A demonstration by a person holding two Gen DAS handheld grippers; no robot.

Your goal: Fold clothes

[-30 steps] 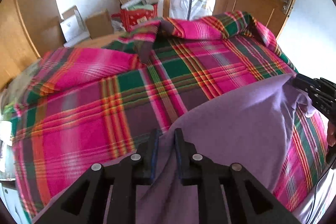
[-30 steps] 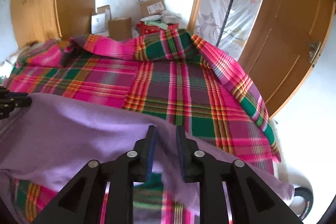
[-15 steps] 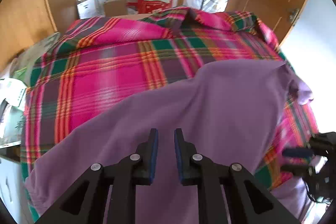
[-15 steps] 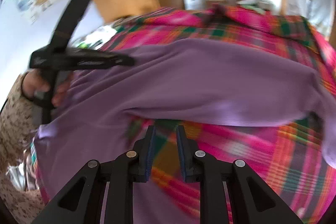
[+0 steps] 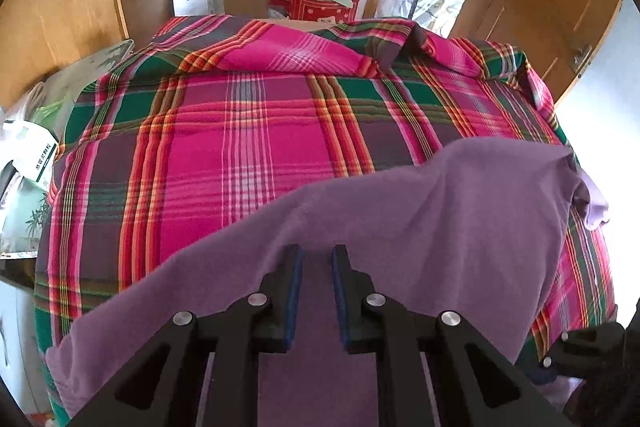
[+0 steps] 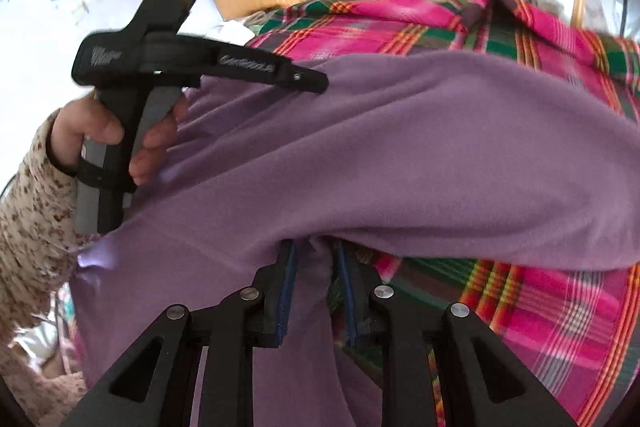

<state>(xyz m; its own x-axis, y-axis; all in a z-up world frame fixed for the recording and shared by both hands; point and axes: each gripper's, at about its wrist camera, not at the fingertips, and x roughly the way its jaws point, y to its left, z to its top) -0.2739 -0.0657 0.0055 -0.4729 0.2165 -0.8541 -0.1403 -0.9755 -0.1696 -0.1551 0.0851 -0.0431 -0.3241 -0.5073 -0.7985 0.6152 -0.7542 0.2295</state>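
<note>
purple garment (image 5: 420,227) over plaid bedspread (image 5: 248,147), far half bare

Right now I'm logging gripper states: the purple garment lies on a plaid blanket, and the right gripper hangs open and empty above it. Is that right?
Not quite. The purple garment does lie on the plaid blanket, but the right gripper is not empty: the right wrist view shows a bunch of purple fabric pinched between its fingers.
</note>
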